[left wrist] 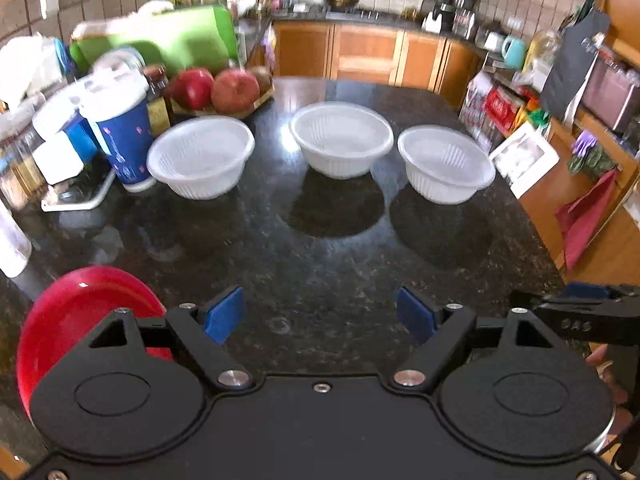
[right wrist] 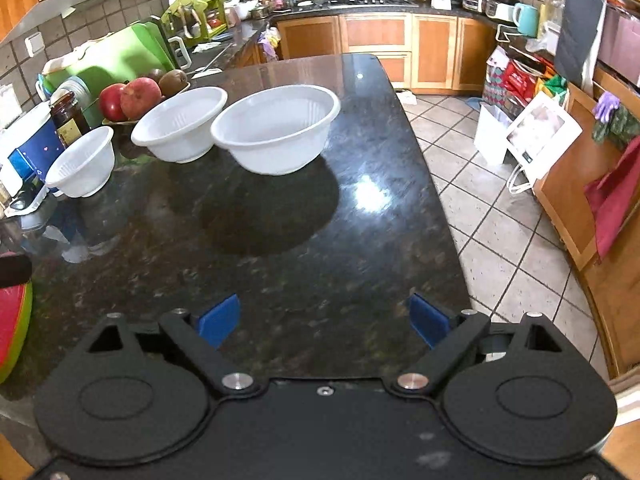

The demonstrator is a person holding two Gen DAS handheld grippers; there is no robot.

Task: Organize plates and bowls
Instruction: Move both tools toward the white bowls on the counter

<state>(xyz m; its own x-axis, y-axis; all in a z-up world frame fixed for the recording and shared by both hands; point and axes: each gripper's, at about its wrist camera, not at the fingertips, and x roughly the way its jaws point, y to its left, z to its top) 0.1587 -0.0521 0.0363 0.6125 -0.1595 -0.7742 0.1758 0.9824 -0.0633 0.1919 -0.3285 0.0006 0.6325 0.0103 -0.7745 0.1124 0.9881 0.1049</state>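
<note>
1. Dark granite counter (left wrist: pixel 320 264) in a kitchen, seen from both wrists.
2. Three white bowls in a row, well apart: left bowl (left wrist: pixel 200 156), middle bowl (left wrist: pixel 341 139), right bowl (left wrist: pixel 446 164).
3. Red plate (left wrist: pixel 76 320) at the counter's near left corner, partly hidden behind the left gripper (left wrist: pixel 320 314).
4. Left gripper: blue pads spread wide, nothing between them.
5. Right gripper (right wrist: pixel 323 322): pads spread wide over bare counter, holding nothing.
6. Blue cup (left wrist: pixel 122 136) and apples (left wrist: pixel 214 88) beside the left bowl.
</note>
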